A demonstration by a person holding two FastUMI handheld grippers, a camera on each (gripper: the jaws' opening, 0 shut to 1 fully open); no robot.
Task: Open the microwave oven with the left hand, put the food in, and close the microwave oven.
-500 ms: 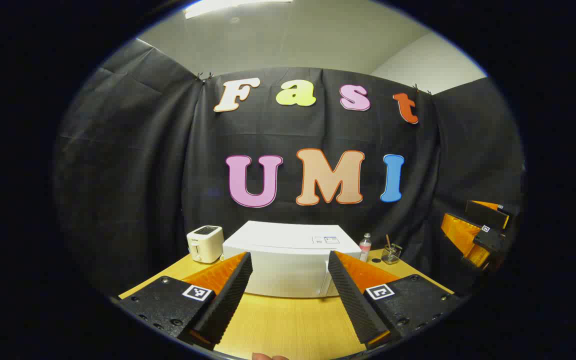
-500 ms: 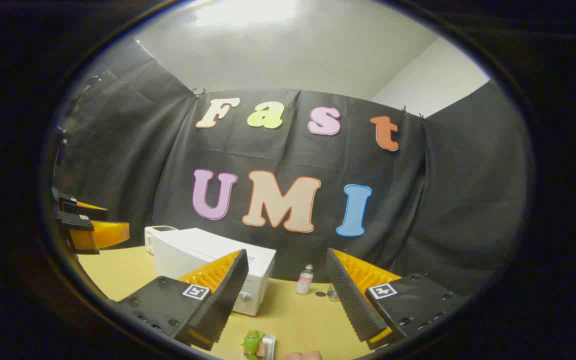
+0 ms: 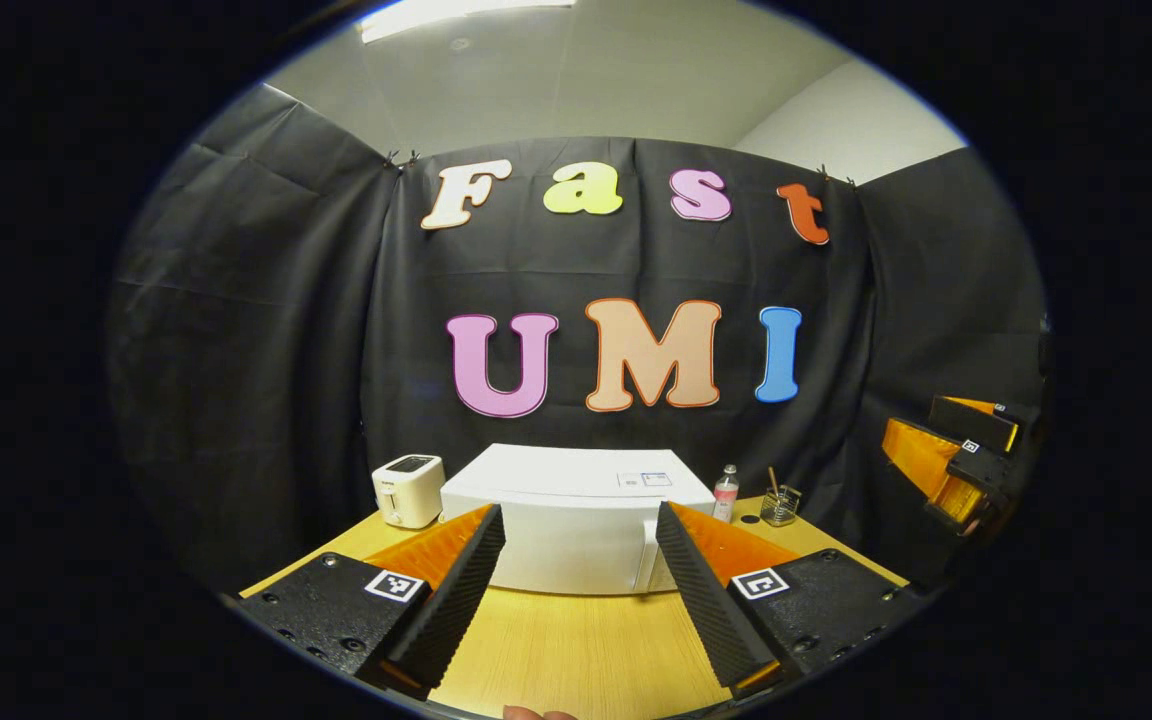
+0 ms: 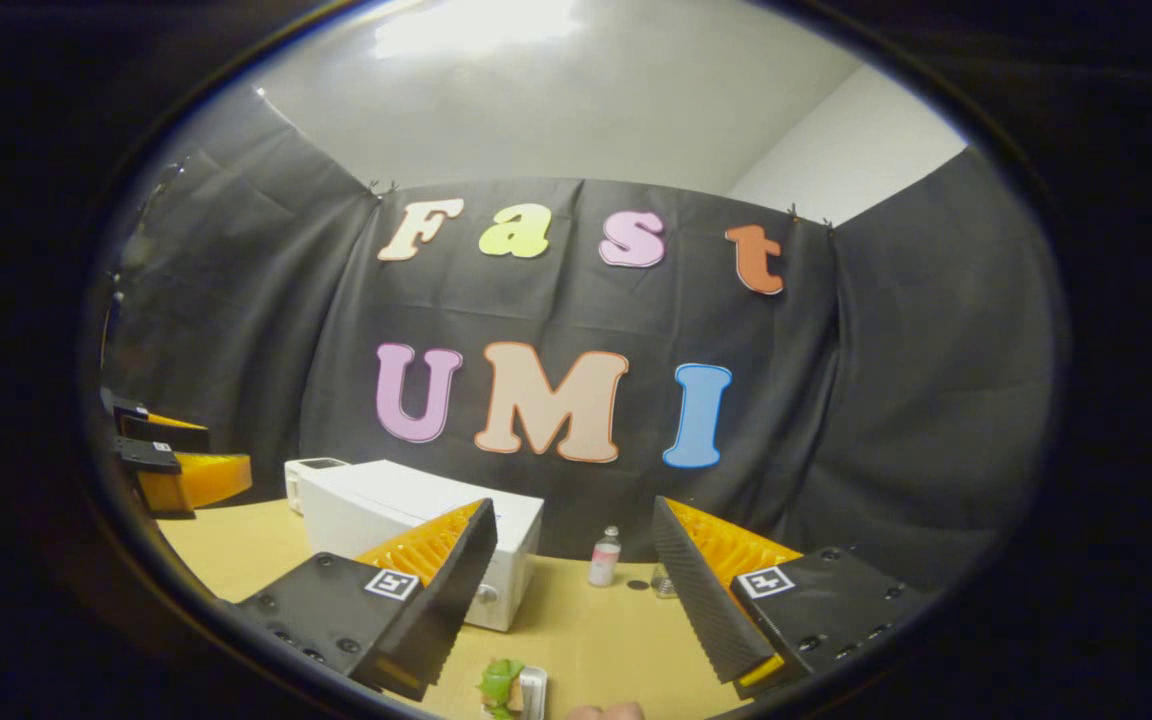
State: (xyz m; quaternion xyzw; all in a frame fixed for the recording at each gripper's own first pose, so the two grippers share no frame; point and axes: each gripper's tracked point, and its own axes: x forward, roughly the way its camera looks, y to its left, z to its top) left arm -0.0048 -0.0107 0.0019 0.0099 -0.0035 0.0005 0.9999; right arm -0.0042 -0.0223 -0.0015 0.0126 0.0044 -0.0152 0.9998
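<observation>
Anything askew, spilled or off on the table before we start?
Nothing stands out. The microwave oven is shut and upright on the table, with toaster, small bottle and glass upright beside it. The food sits near the front edge.

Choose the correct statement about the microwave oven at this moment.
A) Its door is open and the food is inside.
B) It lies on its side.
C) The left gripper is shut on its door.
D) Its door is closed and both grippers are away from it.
D: the microwave oven stands upright with its door shut, and the open left gripper and right gripper are apart from it.
</observation>
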